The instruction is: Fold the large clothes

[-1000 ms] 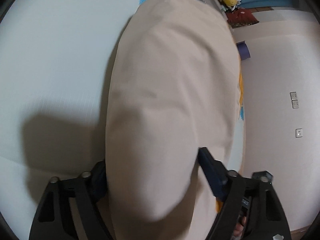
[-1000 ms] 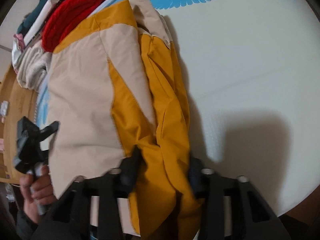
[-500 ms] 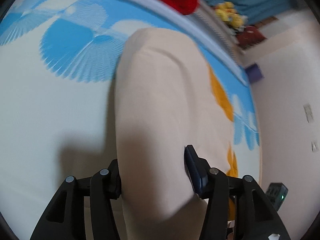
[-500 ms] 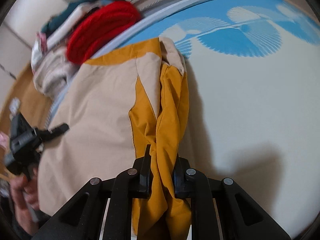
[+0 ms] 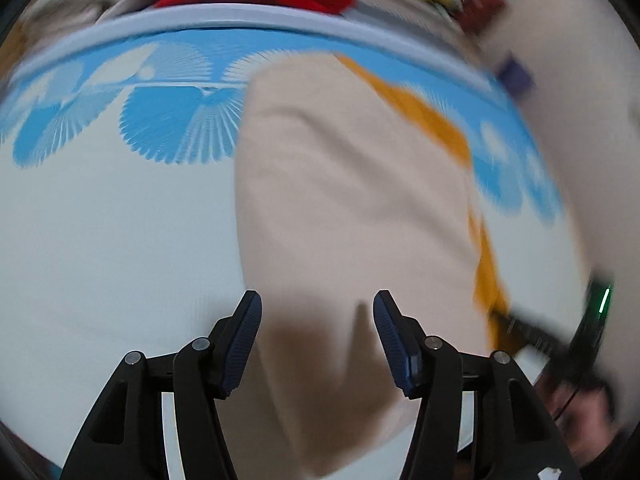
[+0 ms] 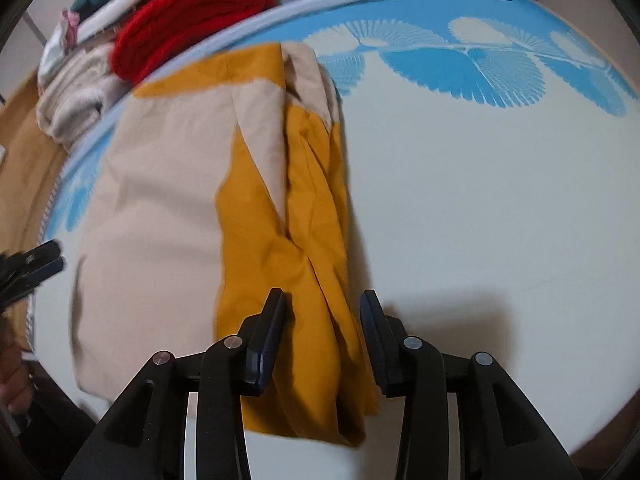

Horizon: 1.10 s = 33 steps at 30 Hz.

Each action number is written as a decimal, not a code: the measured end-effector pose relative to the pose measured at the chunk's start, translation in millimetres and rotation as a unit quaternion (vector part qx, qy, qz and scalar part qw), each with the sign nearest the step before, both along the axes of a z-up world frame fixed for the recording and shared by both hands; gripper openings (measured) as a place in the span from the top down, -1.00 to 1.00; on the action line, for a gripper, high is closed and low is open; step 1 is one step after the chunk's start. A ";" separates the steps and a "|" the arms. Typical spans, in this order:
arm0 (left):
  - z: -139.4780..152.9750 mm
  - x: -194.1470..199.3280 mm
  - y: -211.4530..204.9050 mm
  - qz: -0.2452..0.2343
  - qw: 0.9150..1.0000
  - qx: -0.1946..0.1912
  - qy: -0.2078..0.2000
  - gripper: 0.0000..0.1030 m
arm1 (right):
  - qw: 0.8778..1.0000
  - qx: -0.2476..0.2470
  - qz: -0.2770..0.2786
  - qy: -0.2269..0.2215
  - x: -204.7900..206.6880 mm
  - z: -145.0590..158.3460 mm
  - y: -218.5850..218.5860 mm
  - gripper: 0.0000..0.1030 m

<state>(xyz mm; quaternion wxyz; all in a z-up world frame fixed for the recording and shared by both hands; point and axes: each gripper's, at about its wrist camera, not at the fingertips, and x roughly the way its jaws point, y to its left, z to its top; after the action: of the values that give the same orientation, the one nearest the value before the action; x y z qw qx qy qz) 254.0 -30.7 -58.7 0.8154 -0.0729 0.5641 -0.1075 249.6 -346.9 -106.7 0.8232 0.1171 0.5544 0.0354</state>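
- The beige-and-mustard garment [image 6: 168,208] lies on the bed [image 6: 460,208], a long strip running from the near edge towards the far one, close to the bed's left side in the right wrist view.
- In that view its left part is beige; a mustard panel [image 6: 256,248] and bunched mustard folds take up its right side, with a mustard band across the far end.
- In the left wrist view the same garment [image 5: 352,200] shows mostly as a smooth beige surface, with mustard peeking out along its right edge; this picture is blurred.
- The right gripper [image 6: 323,332] points down over the near end of the mustard folds. Its jaws are opening: the cloth sits between them, but gaps show on both sides and the pads do not press on it.
- The left gripper [image 5: 318,336] hangs over the near beige end, jaws spread apart, with the fabric seen between them and neither pad visibly touching it.
- The bed's cover is white with a blue fan pattern [image 6: 472,68] along its far side.
- Beyond the bed's far edge sits a heap of clothes, a red knit [image 6: 192,12] on top and pale fleecy fabric [image 6: 76,96] beside it.
- At the left edge of the right wrist view, the person's hand [image 6: 14,380] shows below the tips of the other gripper.
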 end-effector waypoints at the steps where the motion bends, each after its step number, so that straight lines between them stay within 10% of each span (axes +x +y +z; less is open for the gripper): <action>1: -11.0 -5.0 -8.1 -0.016 0.999 0.028 0.014 -0.01 | 1.000 0.000 -0.002 0.006 -0.1 -3.7 -2.0 0.23; 4: -40.5 -19.6 -13.6 -0.015 0.997 0.072 0.036 -0.11 | 1.000 0.006 -0.015 0.015 -3.2 -6.4 -8.8 0.22; 8: -16.3 -40.9 -4.6 0.024 0.997 0.073 -0.014 -0.13 | 0.999 -0.033 -0.032 0.023 -13.0 0.6 -15.7 0.18; 10: -2.2 -61.1 -2.8 0.040 0.994 0.096 -0.045 -0.44 | 0.997 -0.064 -0.043 0.019 -20.7 8.4 -19.6 0.18; 16: 38.6 -129.6 -4.6 0.078 0.987 0.089 -0.106 -0.83 | 0.990 -0.103 -0.057 -0.081 -71.0 59.7 -18.0 0.11; 24: 75.3 -207.0 -20.5 0.090 0.977 0.096 -0.169 -0.85 | 0.969 -0.090 -0.038 -0.228 -172.2 138.8 16.2 -0.83; 33: 75.3 -286.0 -31.3 0.065 0.984 0.062 -0.154 -0.93 | 0.964 -0.114 -0.047 -0.235 -259.6 164.0 42.8 -0.95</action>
<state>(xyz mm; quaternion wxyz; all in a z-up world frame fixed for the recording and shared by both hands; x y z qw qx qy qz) -32.0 -62.0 16.6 0.9008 -0.0414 0.4313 -0.0285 -10.0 -304.1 57.2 0.9389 0.0369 0.3398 -0.0404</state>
